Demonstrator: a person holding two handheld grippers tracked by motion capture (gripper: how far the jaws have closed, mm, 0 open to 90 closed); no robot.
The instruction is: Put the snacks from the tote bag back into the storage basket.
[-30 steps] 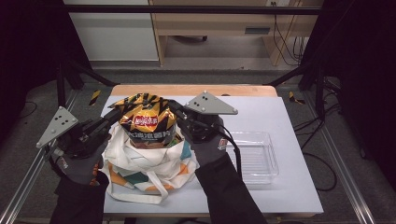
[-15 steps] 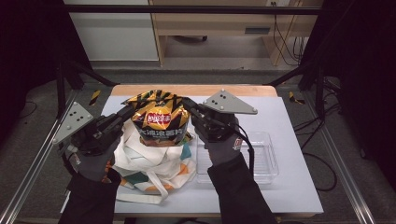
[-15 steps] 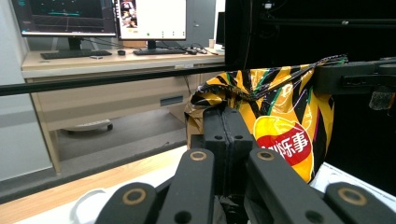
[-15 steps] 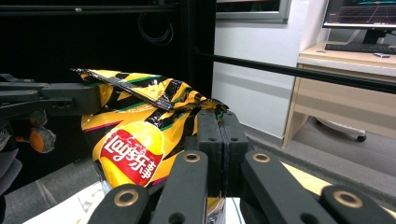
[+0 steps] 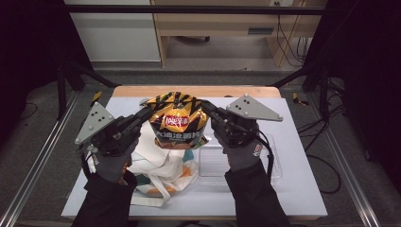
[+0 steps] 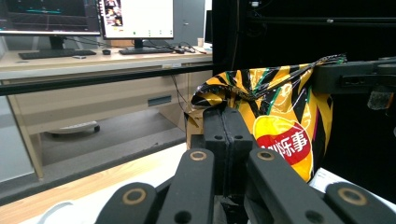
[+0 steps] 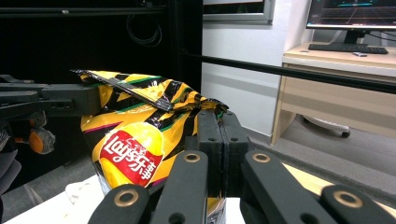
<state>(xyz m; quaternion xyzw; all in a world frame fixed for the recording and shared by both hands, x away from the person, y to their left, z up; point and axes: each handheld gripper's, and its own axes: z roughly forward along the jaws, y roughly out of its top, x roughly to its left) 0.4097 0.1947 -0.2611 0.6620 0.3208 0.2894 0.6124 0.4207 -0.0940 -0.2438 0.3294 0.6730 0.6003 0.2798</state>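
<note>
Yellow and black shiny chip bag [image 5: 178,120], pinched at both top corners by the closed left tool [image 5: 143,113] and right tool [image 5: 206,108], has risen above the white cloth tote bag [image 5: 161,168], nearly clear now.

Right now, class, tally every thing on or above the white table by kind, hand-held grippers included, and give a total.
Yellow-and-black foil crisp bag: 1
White printed cloth tote bag: 1
Clear plastic tray: 1
Black two-jaw grippers, left gripper and right gripper, each shut on the bag's top edge: 2
Total: 5
</note>
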